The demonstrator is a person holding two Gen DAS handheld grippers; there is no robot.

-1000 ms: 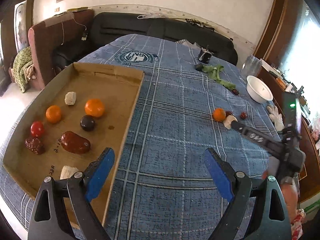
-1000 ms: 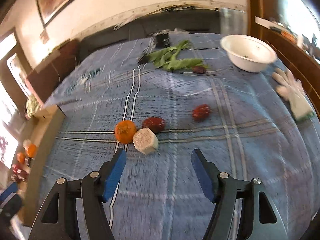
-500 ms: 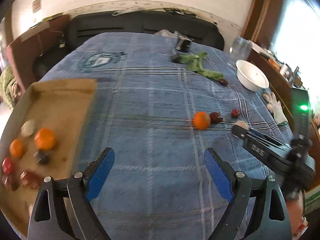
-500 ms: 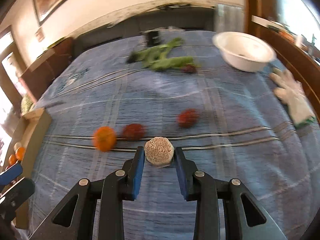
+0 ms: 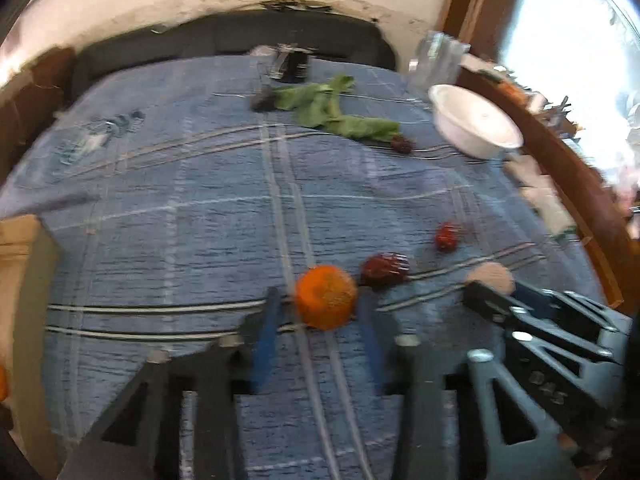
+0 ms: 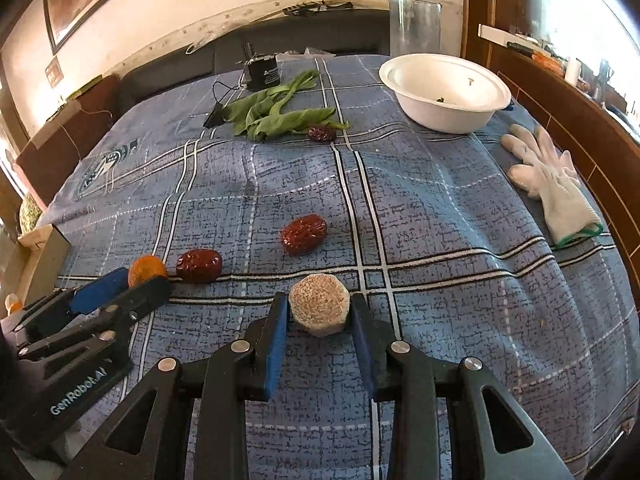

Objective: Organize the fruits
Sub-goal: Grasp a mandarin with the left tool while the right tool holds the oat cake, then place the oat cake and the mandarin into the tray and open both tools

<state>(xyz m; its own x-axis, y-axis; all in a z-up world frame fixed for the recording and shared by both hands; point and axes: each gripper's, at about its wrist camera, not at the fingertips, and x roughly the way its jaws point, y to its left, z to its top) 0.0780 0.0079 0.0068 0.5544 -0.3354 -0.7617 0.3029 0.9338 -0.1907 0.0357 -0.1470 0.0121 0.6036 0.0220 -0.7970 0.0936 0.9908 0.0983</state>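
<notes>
Fruits lie on the blue plaid cloth (image 6: 420,208). The right gripper (image 6: 320,314) has its jaws clamped on the beige hexagonal piece (image 6: 319,309), flat face toward the camera. The left gripper (image 5: 316,312) has just been closing its jaws around the orange (image 5: 326,297); blur leaves pad contact uncertain. Two red dates lie with their long axes roughly across the right wrist view: date one (image 6: 199,265) beside the orange, date two (image 6: 303,234) apart.
</notes>
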